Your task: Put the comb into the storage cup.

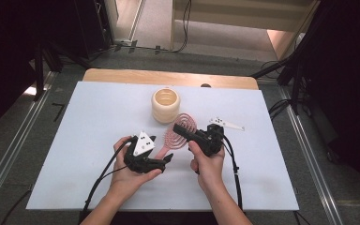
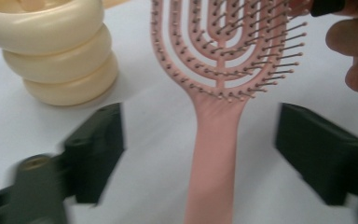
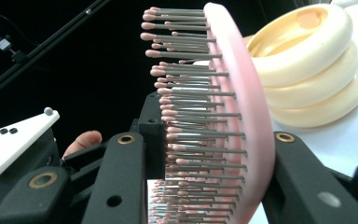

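A pink vented hairbrush [image 1: 180, 129] is held up off the white table between my two grippers, its head towards the far side. My right gripper [image 1: 191, 134] is shut on the brush head; in the right gripper view one jaw presses the bristles and the other the pink back [image 3: 242, 93]. My left gripper [image 1: 167, 159] stands open around the handle. In the left gripper view the handle [image 2: 214, 154] runs up the gap between the two black pads [image 2: 98, 144] without touching either.
A cream ribbed cup of three stacked rings [image 1: 165, 105] stands upright just behind the brush, close to its head [image 3: 312, 70]. The white table top [image 1: 98, 140] lies on a wooden board. Dark stands and cables surround the table.
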`<state>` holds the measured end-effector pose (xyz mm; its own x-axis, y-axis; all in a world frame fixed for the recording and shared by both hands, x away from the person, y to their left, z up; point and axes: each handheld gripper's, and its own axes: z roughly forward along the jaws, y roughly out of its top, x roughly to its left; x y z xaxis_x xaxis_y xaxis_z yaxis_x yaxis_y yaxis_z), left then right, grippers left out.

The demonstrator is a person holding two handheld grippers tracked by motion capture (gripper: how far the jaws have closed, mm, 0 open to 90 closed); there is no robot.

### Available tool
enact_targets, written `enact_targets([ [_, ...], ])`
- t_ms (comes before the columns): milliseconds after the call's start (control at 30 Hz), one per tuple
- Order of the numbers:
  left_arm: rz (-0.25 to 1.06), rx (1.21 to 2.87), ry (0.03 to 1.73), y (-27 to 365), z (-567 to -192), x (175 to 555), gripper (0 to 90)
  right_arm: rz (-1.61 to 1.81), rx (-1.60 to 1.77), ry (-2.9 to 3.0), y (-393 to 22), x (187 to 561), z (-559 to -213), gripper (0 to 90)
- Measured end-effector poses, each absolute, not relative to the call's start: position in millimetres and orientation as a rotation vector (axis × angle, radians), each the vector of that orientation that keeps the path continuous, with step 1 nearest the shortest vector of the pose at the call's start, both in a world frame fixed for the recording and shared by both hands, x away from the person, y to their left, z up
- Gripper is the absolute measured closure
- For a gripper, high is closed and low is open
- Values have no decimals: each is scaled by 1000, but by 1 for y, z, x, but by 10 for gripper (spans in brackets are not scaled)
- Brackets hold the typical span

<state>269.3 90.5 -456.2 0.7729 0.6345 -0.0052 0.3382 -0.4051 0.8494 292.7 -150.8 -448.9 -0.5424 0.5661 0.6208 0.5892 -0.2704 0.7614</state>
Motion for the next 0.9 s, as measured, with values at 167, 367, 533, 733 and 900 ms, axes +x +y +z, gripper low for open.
enact_targets([
  [167, 397, 2012, 718, 99, -459, 267, 0, -2035, -1482, -1901, -155, 292, -446, 615],
  [367, 385, 1979, 736, 113, -461, 269, 0, -2057, -1462, -1937, -154, 291, -442, 615],
  [533, 424, 1983, 791, 124, -462, 272, 0, -2075, -1454, -1960, -155, 291, -439, 615],
  [733, 464, 1964, 805, 141, -462, 272, 0, -2095, -1451, -1988, -156, 292, -435, 615],
  [900, 488, 1939, 804, 155, -461, 270, 0, -2111, -1451, -1996, -159, 295, -432, 615],
])
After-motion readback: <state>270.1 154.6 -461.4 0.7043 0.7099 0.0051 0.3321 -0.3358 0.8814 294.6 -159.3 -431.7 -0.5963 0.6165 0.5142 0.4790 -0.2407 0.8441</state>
